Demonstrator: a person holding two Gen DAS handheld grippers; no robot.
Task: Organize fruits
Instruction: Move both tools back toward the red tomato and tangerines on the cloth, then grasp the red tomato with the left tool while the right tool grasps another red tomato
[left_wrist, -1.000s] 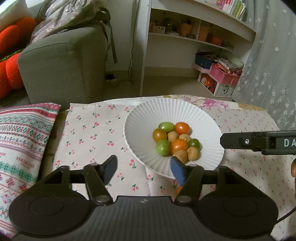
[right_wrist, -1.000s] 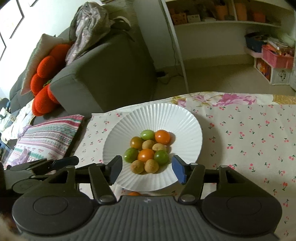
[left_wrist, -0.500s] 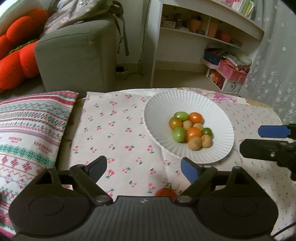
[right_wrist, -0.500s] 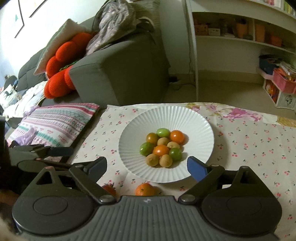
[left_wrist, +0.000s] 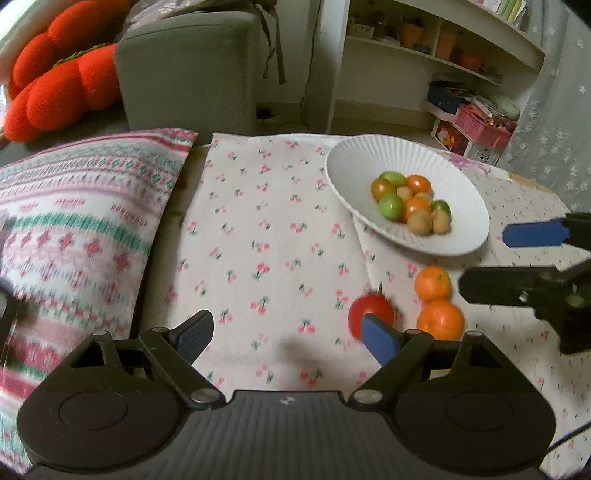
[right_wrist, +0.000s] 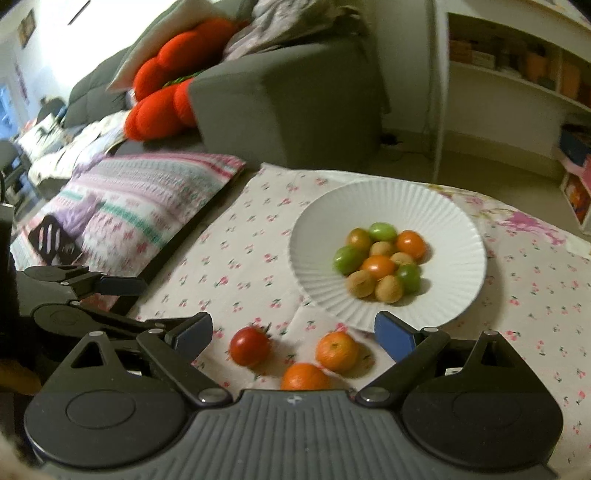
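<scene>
Both grippers have pulled back from the white plate (right_wrist: 458, 236), so a red tomato (right_wrist: 249, 346) and two oranges (right_wrist: 337, 350) now show between the right gripper (right_wrist: 293, 334) fingers. The left gripper (left_wrist: 286, 339) is wide open and empty; so is the right.

Left tongs (left_wrist: 286, 338) and right tongs (right_wrist: 293, 330) both agape, empty.
</scene>
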